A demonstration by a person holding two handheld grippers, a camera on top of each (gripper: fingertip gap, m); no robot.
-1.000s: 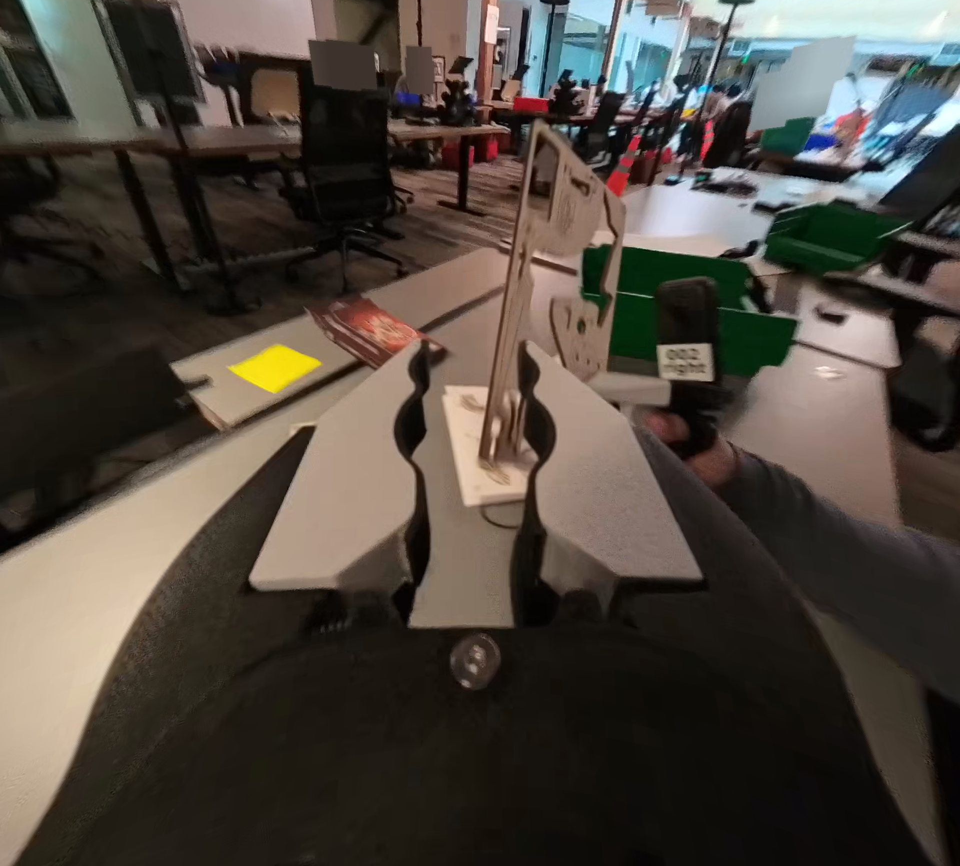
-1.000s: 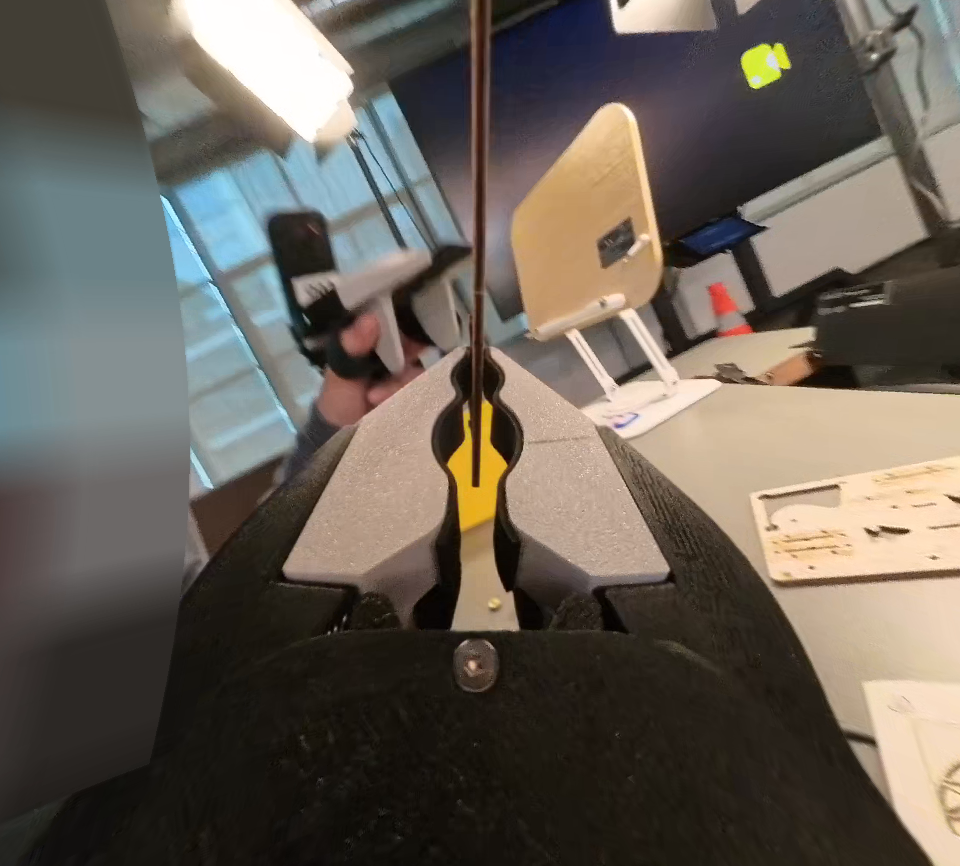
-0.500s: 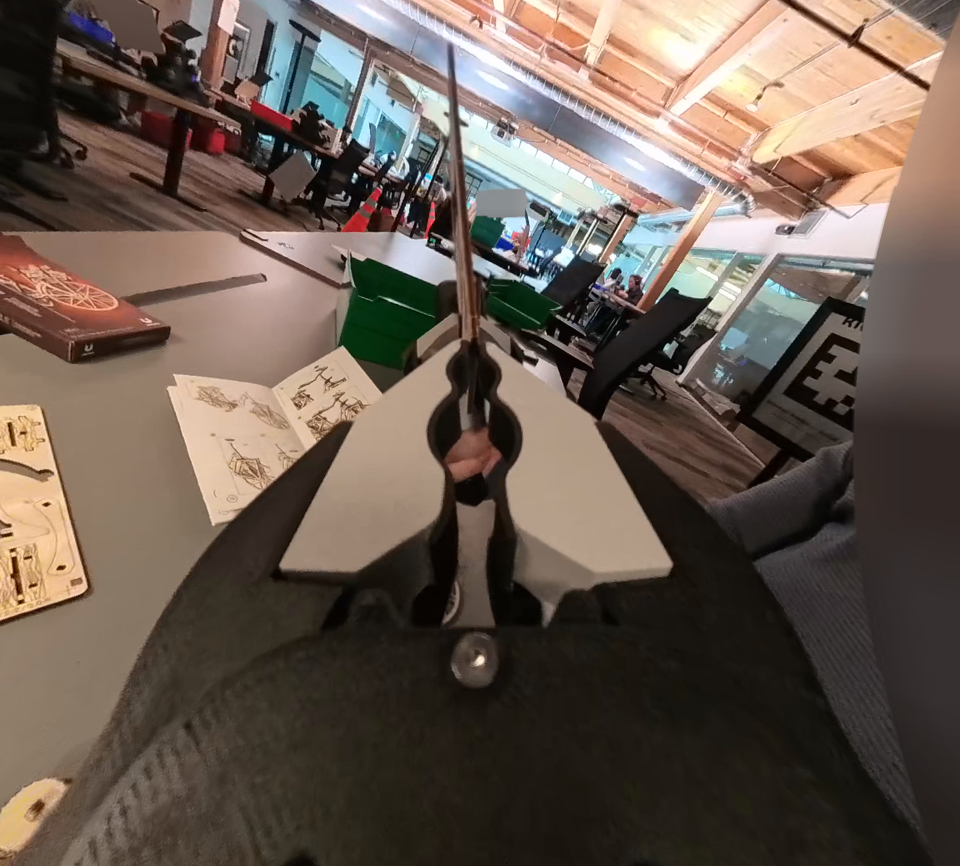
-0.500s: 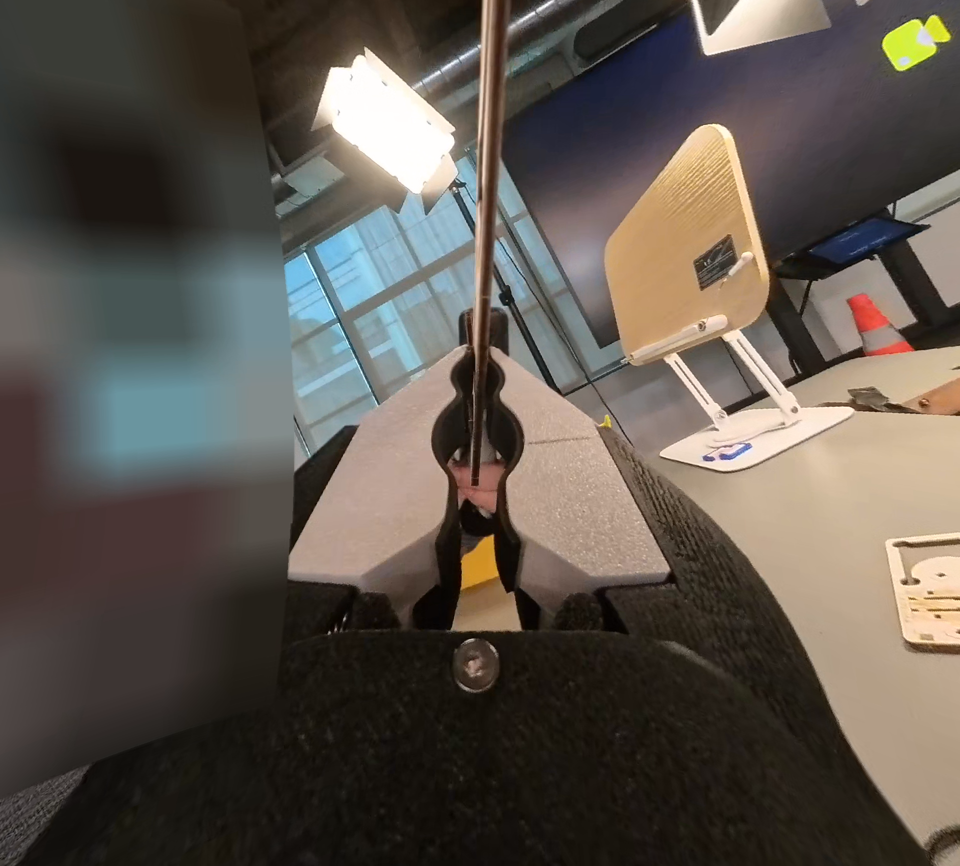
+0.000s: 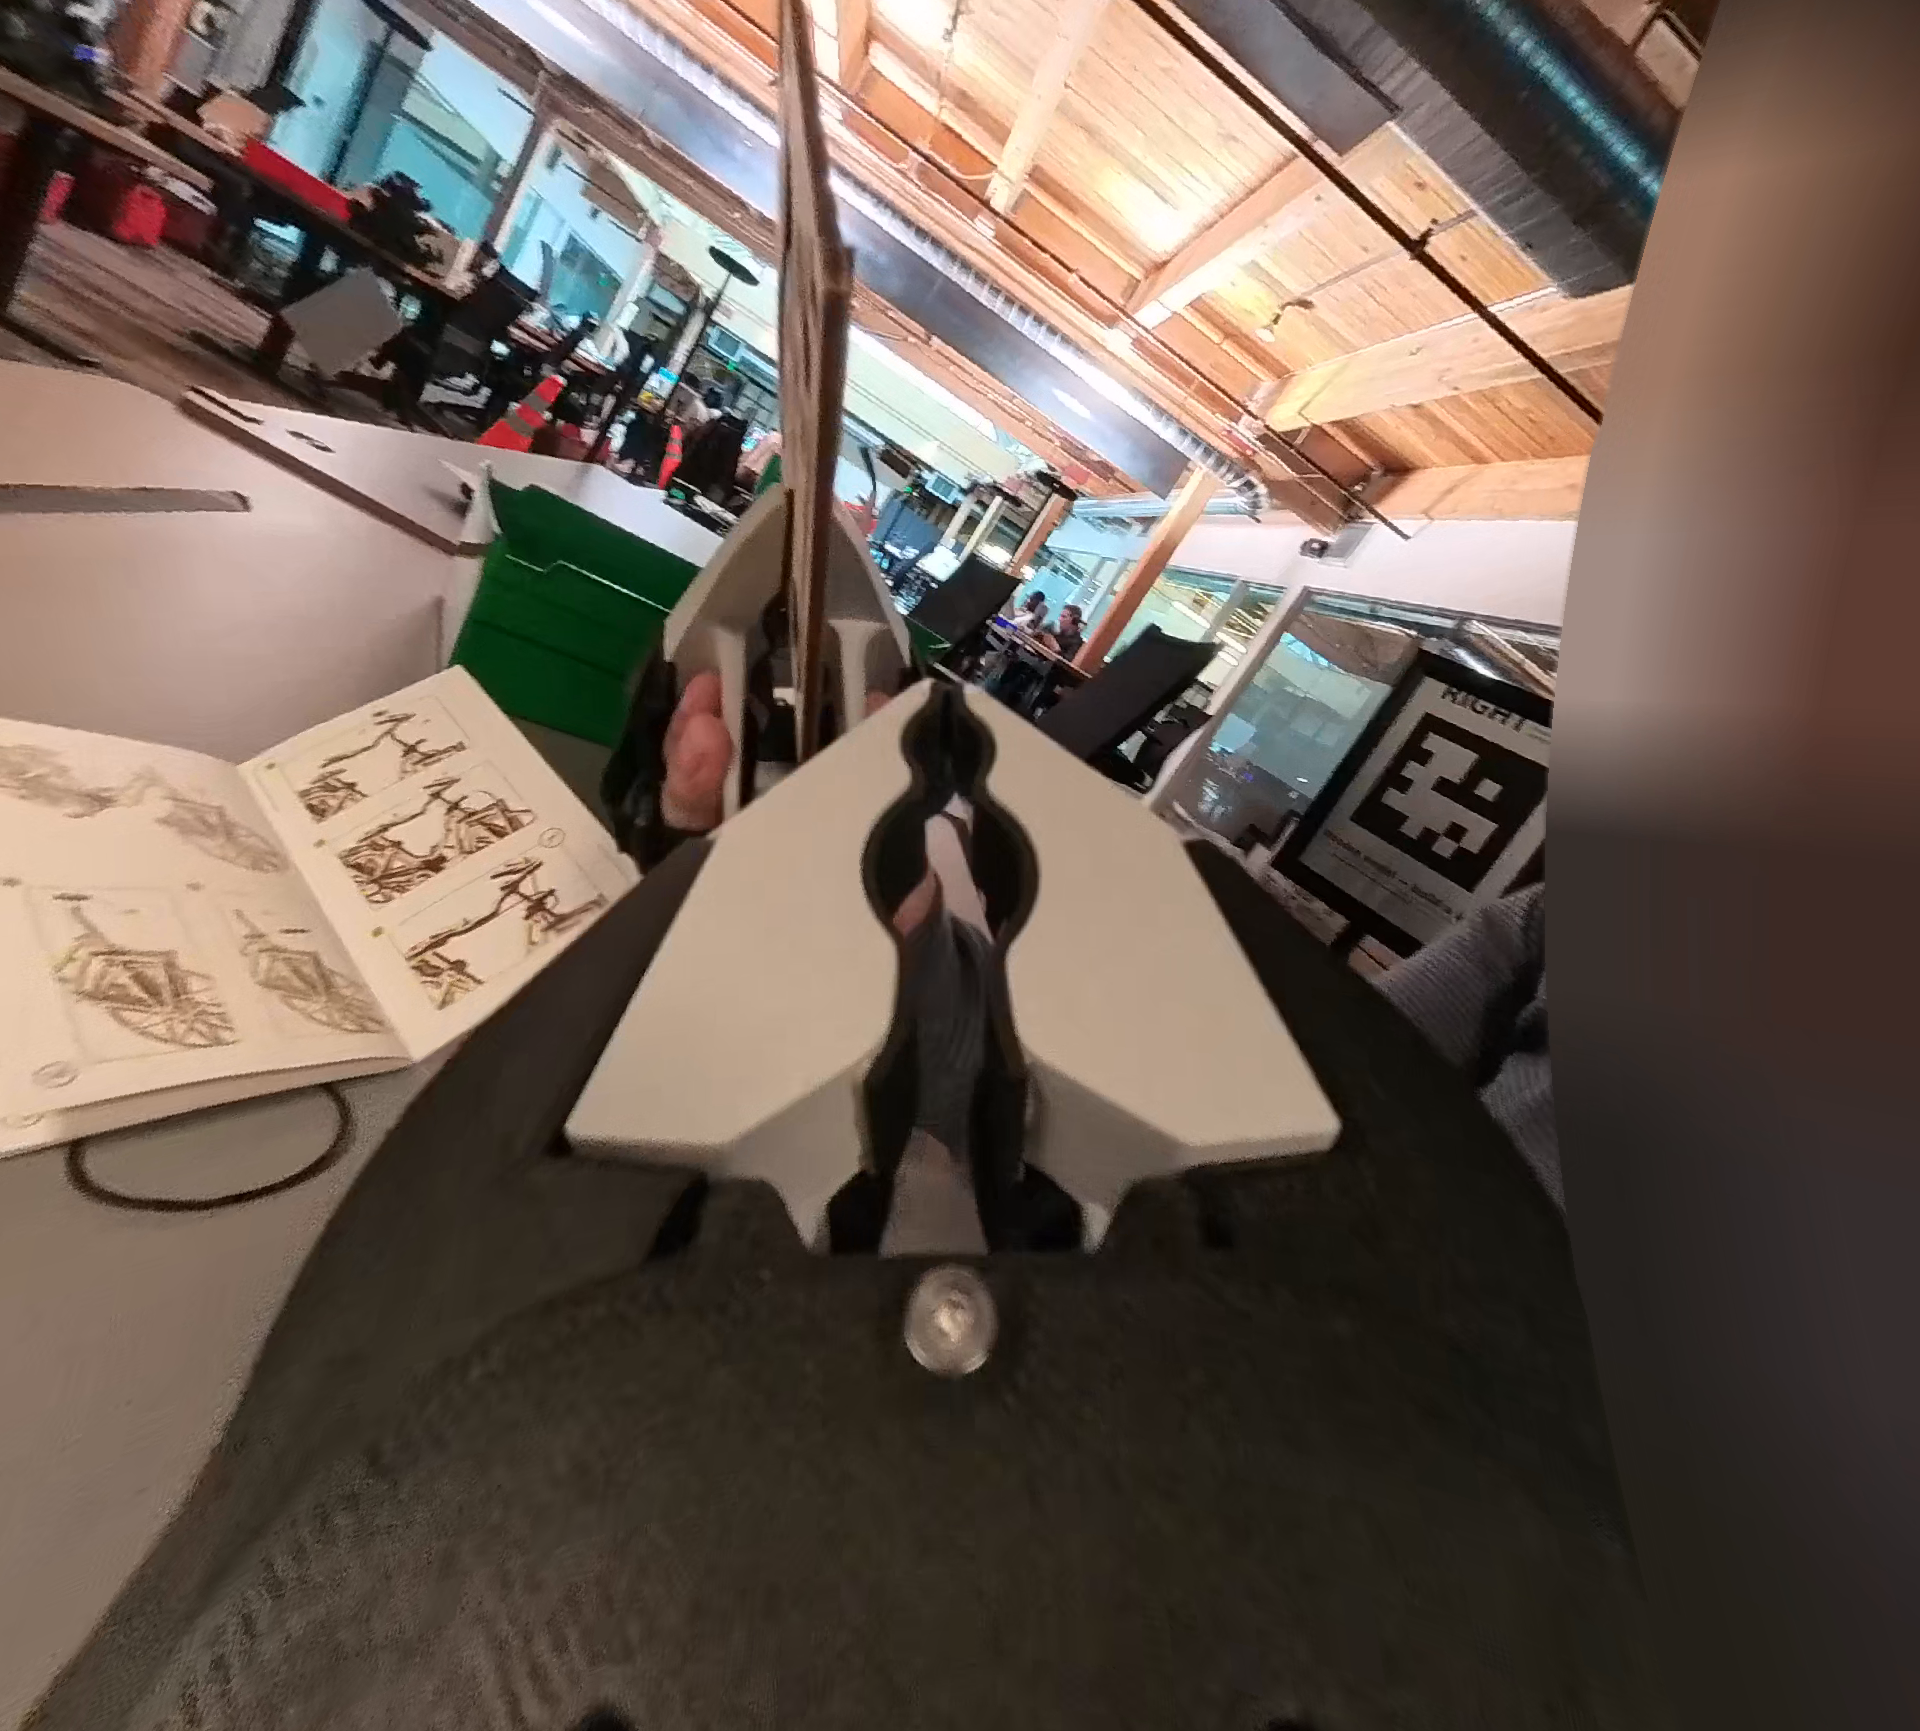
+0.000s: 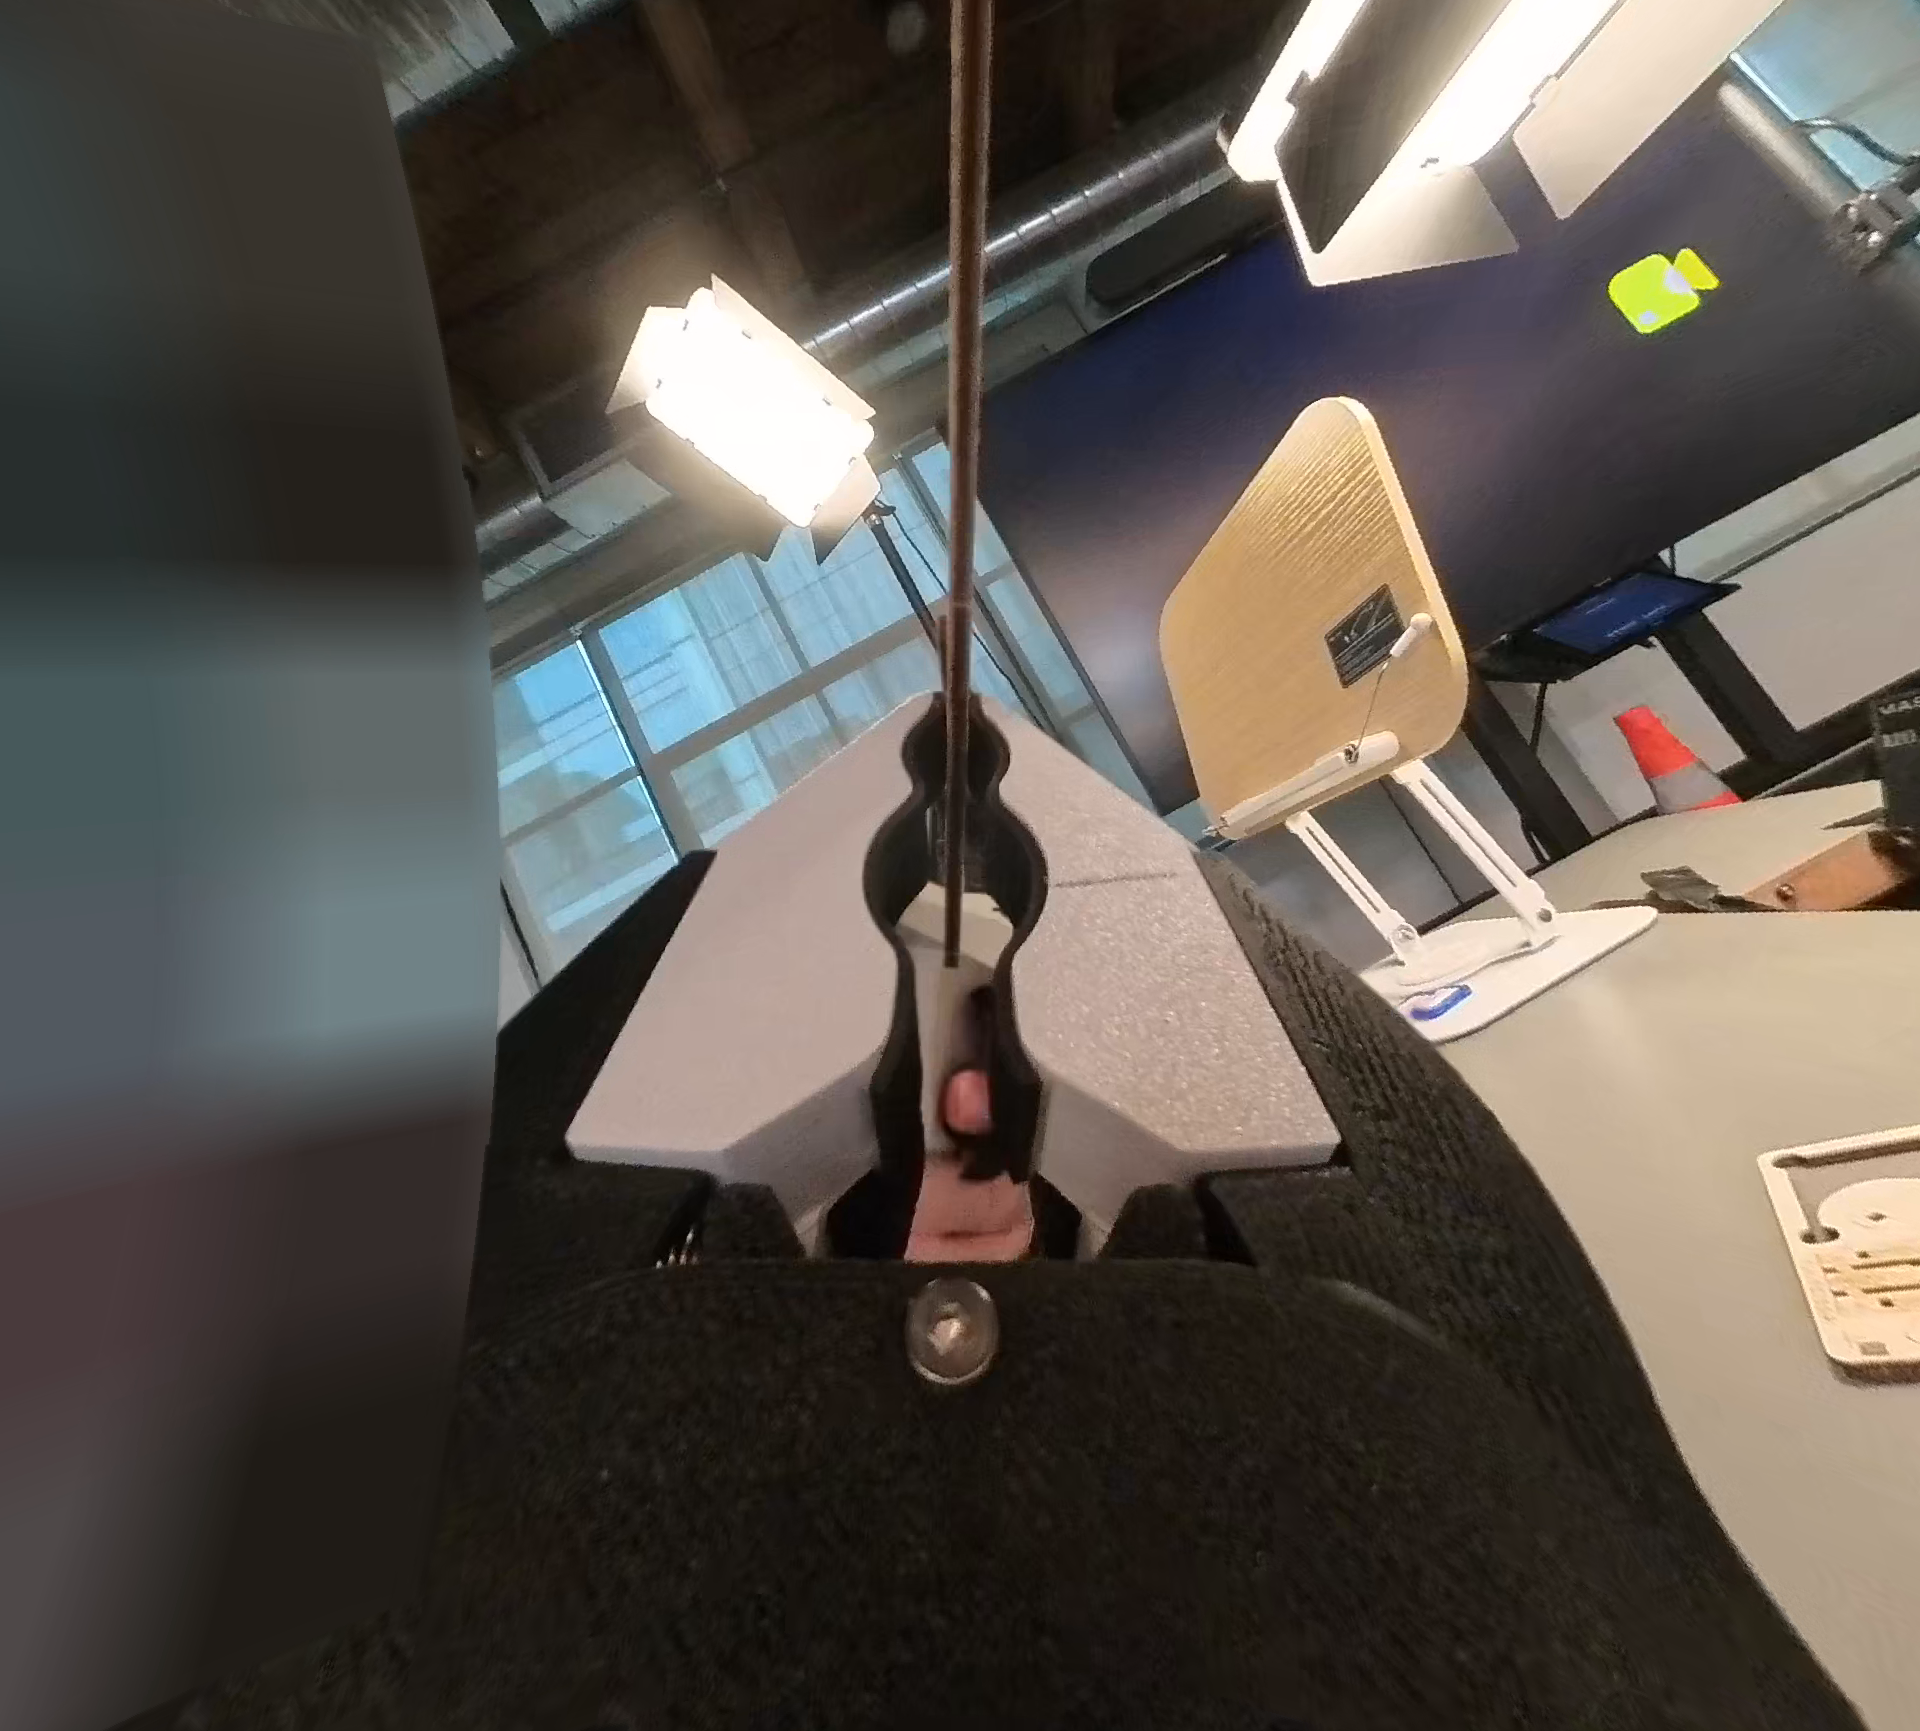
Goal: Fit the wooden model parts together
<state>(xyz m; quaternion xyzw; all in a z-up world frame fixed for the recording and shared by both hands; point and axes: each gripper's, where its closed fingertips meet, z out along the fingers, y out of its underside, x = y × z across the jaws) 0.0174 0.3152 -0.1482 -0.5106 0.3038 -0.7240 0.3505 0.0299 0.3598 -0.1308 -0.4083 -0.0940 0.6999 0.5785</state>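
A thin wooden parts sheet [image 5: 805, 279] stands upright, seen edge-on. My right gripper [image 6: 961, 710] is shut on its lower edge; the sheet [image 6: 968, 331] rises from between the fingers toward the ceiling. In the left wrist view the right gripper [image 5: 810, 528] holds the sheet just ahead and left of my left gripper [image 5: 945, 694]. The left gripper's fingertips meet, and I see nothing between them. The sheet is beside the left fingers, not between them. Through the right gripper's gap a white finger of the left gripper [image 6: 951, 985] and a thumb [image 6: 966, 1110] show.
On the grey table [image 5: 156, 621] lie an open instruction booklet [image 5: 291, 881], a black loop [image 5: 208, 1162] and a green bin [image 5: 561, 632]. Another wooden parts sheet [image 6: 1860, 1266] lies at the right. A wooden book stand [image 6: 1309, 632] stands behind it. Some 5 cm of space lies between my two pairs of fingers.
My left gripper went from wide open to shut. The sheet now stands left of its fingers instead of between them. Both views tilted upward; the right gripper kept its hold.
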